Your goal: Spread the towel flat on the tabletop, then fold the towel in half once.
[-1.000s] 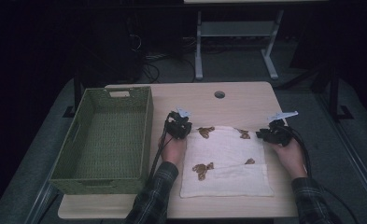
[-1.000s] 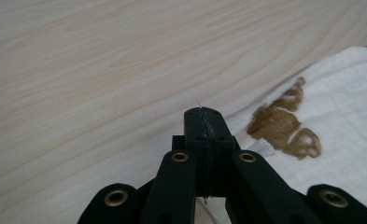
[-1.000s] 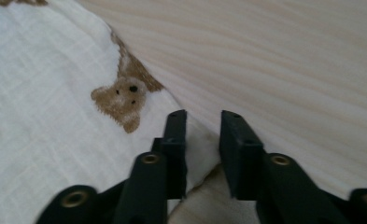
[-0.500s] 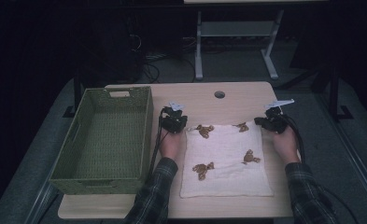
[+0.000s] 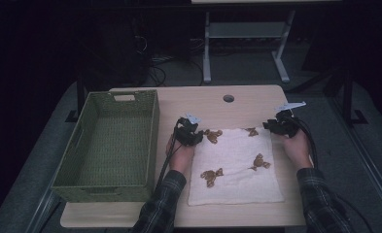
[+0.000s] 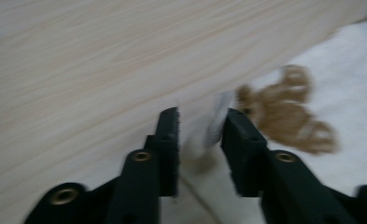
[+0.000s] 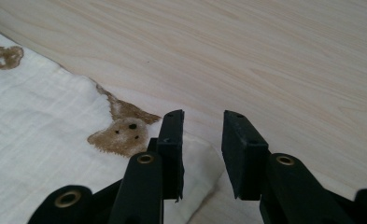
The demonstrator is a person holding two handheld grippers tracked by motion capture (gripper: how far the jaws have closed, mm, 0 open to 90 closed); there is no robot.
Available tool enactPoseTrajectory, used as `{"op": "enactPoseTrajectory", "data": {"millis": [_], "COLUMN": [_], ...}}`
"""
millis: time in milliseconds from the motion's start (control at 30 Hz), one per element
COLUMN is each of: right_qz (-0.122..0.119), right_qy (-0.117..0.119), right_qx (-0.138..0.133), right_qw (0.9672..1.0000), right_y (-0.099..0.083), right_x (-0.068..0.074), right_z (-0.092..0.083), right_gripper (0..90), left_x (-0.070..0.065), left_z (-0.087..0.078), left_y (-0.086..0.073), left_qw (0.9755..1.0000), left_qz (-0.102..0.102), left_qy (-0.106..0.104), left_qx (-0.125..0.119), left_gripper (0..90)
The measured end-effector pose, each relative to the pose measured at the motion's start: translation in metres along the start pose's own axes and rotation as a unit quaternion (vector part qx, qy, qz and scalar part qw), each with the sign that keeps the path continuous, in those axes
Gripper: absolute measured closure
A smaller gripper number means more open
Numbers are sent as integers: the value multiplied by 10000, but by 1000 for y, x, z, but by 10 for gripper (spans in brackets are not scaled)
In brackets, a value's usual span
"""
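White muslin cloth printed with brown bears [image 5: 234, 165] lies spread flat on the pale wooden table [image 5: 256, 99], beside the green woven basket [image 5: 112, 145], presumably smoothed for folding. Left gripper [image 5: 192, 136] and right gripper [image 5: 278, 125] at far corners, jaws just parted, gripping nothing; forearms reaching forward, low.

cloth [image 5: 237, 165]: white, brown bear print | basket [image 5: 77, 160]: green | table [image 5: 247, 99]: pale wood
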State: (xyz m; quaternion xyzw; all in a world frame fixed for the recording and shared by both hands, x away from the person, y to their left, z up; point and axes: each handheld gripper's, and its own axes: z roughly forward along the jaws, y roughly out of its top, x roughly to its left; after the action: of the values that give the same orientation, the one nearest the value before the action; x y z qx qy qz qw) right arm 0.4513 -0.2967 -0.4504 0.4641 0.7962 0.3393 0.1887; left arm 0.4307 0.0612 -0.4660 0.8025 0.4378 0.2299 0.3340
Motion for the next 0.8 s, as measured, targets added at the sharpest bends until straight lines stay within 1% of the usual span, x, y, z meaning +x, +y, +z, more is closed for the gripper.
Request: {"op": "enactPoseTrajectory", "data": {"millis": [33, 67, 100, 133, 200, 233, 267, 333, 467, 667, 800], "right_qz": [9, -45, -48, -52, -53, -48, -37, -11, 140, 261, 315], "right_qy": [17, 17, 22, 26, 34, 53, 68, 84, 53, 44, 29], "right_qx": [12, 23, 34, 42, 26, 14, 3, 22, 113, 237, 302], "right_qw": [10000, 10000, 10000, 10000, 10000, 10000, 10000, 10000, 9998, 9994, 9990], "right_y": [0, 0, 0, 0, 0, 0, 0, 0, -4, -8, -11], "right_x": [1, 2, 3, 3, 3, 2, 2, 1, -6, -12, -15], "right_z": [0, 1, 1, 1, 1, 1, 0, 0, 3, 9, 14], "right_gripper": [684, 684, 681, 678, 678, 678, 678, 678, 679, 679, 694], "left_x": [3, 7, 12, 16, 23, 24, 25, 24, 23, 23, 23], "left_z": [3, 4, 6, 8, 9, 8, 7, 7, 11, 15, 18], "left_y": [1, 2, 3, 4, 7, 7, 8, 8, 7, 6, 5], "left_qw": [9999, 9998, 9995, 9992, 9989, 9989, 9991, 9990, 9987, 9987, 9991], "left_qz": [-61, -104, -110, -174, -355, -368, -387, -431, -493, -490, -388], "left_qy": [81, 178, 293, 352, 308, 286, 198, 90, -117, -152, -136], "left_qx": [9, 26, 75, 108, 51, 52, 0, -15, -16, 26, 99], "left_gripper": [693, 699, 699, 699, 699, 696, 690, 663, 627, 618, 619]}}
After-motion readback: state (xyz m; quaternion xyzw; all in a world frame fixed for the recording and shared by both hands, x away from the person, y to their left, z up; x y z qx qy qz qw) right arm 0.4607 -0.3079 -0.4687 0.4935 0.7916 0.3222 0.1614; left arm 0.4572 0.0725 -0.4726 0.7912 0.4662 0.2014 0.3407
